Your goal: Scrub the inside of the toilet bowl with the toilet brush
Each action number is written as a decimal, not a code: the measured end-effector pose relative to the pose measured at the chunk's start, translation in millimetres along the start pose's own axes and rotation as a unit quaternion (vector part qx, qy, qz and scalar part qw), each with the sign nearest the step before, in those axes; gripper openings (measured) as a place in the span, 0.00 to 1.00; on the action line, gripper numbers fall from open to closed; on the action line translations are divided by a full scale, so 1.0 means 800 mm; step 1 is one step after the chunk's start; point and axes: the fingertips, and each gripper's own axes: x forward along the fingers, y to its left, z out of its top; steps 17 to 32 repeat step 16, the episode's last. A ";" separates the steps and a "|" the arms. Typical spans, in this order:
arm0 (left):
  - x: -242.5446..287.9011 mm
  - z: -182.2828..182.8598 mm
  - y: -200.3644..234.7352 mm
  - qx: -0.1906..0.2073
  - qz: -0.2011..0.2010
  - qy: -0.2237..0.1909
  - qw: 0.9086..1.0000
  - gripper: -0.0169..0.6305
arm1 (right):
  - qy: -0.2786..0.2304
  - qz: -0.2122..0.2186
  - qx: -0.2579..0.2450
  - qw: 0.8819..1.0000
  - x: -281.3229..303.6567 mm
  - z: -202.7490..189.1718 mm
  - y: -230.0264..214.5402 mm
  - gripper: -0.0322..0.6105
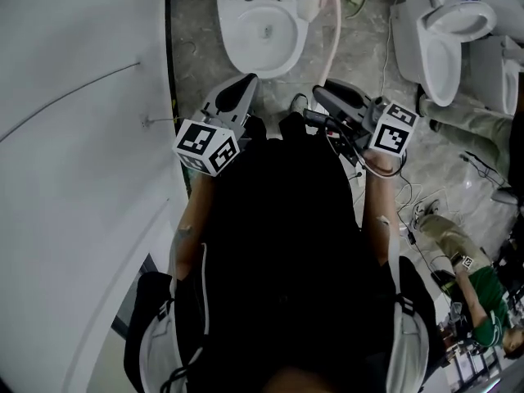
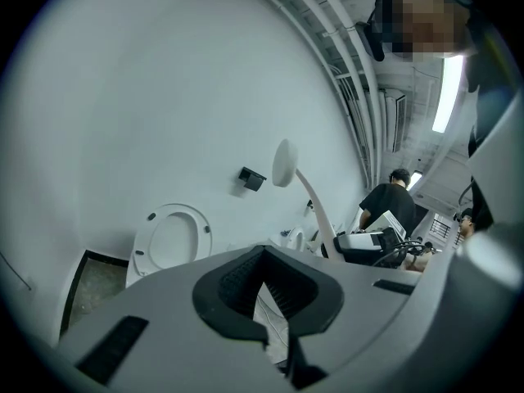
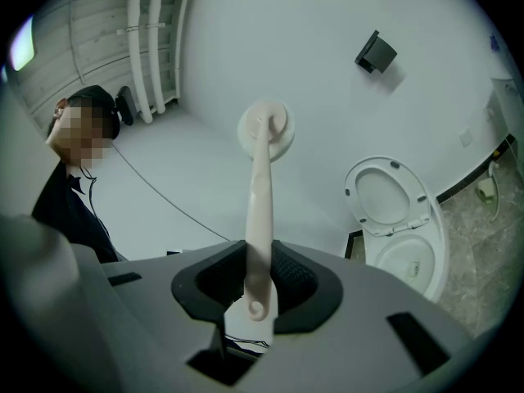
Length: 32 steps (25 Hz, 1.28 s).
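Clamping toilet brush [image 3: 260,170], right gripper [image 3: 250,278] near open toilet bowl [image 1: 232,54].

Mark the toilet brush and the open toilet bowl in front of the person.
toilet brush [image 3: 259,203], right gripper view, the middle of its handle.
toilet bowl [image 1: 232,43], head view, the left side of its rim.

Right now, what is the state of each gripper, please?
Left gripper: closed, holding nothing.
Right gripper: closed on the brush handle.

Your head view's upper right holds a second white toilet [image 1: 449,43]. Grey marbled floor tiles [image 1: 192,39] lie upper left, and a green-shirted person [image 1: 483,301] lower right.
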 end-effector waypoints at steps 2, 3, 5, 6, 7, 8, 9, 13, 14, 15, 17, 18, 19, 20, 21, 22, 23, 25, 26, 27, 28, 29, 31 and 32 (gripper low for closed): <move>0.001 -0.001 0.000 -0.001 0.004 -0.004 1.000 0.04 | 0.005 0.002 -0.001 1.000 -0.001 -0.002 -0.002 0.21; 0.001 -0.001 -0.001 -0.002 0.005 -0.006 1.000 0.04 | 0.008 0.002 -0.002 1.000 -0.001 -0.003 -0.004 0.21; 0.001 -0.003 -0.002 -0.001 0.006 -0.009 1.000 0.04 | 0.013 0.002 -0.006 1.000 0.000 -0.005 -0.006 0.21; 0.001 -0.004 -0.002 -0.001 0.006 -0.010 1.000 0.04 | 0.014 0.003 -0.007 1.000 0.000 -0.005 -0.007 0.21; 0.002 -0.005 -0.002 0.000 0.007 -0.011 1.000 0.04 | 0.014 0.004 -0.008 1.000 -0.001 -0.006 -0.008 0.21; 0.002 -0.007 -0.003 0.001 0.007 -0.011 1.000 0.04 | 0.014 0.006 -0.008 1.000 -0.001 -0.006 -0.008 0.21; 0.002 -0.009 -0.003 0.001 0.008 -0.012 1.000 0.04 | 0.013 0.007 -0.009 1.000 -0.002 -0.007 -0.008 0.21; 0.007 -0.010 -0.002 0.000 0.009 -0.013 1.000 0.04 | 0.016 0.007 -0.012 1.000 -0.005 -0.007 -0.012 0.21; 0.009 -0.009 -0.003 0.001 0.009 -0.013 1.000 0.04 | 0.017 0.007 -0.012 1.000 -0.006 -0.005 -0.013 0.21; 0.011 -0.008 -0.005 0.000 0.009 -0.013 1.000 0.04 | 0.017 0.006 -0.012 1.000 -0.007 -0.003 -0.014 0.21; 0.013 -0.006 -0.006 0.000 0.009 -0.013 1.000 0.04 | 0.017 0.006 -0.011 1.000 -0.009 -0.001 -0.015 0.21; 0.013 -0.006 -0.006 0.000 0.009 -0.013 1.000 0.04 | 0.017 0.006 -0.011 1.000 -0.009 -0.001 -0.015 0.21; 0.013 -0.006 -0.006 0.000 0.009 -0.013 1.000 0.04 | 0.017 0.006 -0.011 1.000 -0.009 -0.001 -0.015 0.21; 0.013 -0.006 -0.006 0.000 0.009 -0.013 1.000 0.04 | 0.017 0.006 -0.011 1.000 -0.009 -0.001 -0.015 0.21; 0.013 -0.006 -0.006 0.000 0.009 -0.013 1.000 0.04 | 0.017 0.006 -0.011 1.000 -0.009 -0.001 -0.015 0.21; 0.013 -0.006 -0.006 0.000 0.009 -0.013 1.000 0.04 | 0.017 0.006 -0.011 1.000 -0.009 -0.001 -0.015 0.21; 0.013 -0.006 -0.006 0.000 0.009 -0.013 1.000 0.04 | 0.017 0.006 -0.011 1.000 -0.009 -0.001 -0.015 0.21; 0.013 -0.006 -0.006 0.000 0.009 -0.013 1.000 0.04 | 0.017 0.006 -0.011 1.000 -0.009 -0.001 -0.015 0.21; 0.013 -0.006 -0.006 0.000 0.009 -0.013 1.000 0.04 | 0.017 0.006 -0.011 1.000 -0.009 -0.001 -0.015 0.21; 0.013 -0.006 -0.006 0.000 0.009 -0.013 1.000 0.04 | 0.017 0.006 -0.011 1.000 -0.009 -0.001 -0.015 0.21; 0.013 -0.006 -0.006 0.000 0.009 -0.013 1.000 0.04 | 0.017 0.006 -0.011 1.000 -0.009 -0.001 -0.015 0.21; 0.013 -0.006 -0.006 0.000 0.009 -0.013 1.000 0.04 | 0.017 0.006 -0.011 1.000 -0.009 -0.001 -0.015 0.21; 0.013 -0.006 -0.006 0.000 0.009 -0.013 1.000 0.04 | 0.017 0.006 -0.011 1.000 -0.009 -0.001 -0.015 0.21; 0.013 -0.006 -0.006 0.000 0.009 -0.013 1.000 0.04 | 0.017 0.006 -0.011 1.000 -0.009 -0.001 -0.015 0.21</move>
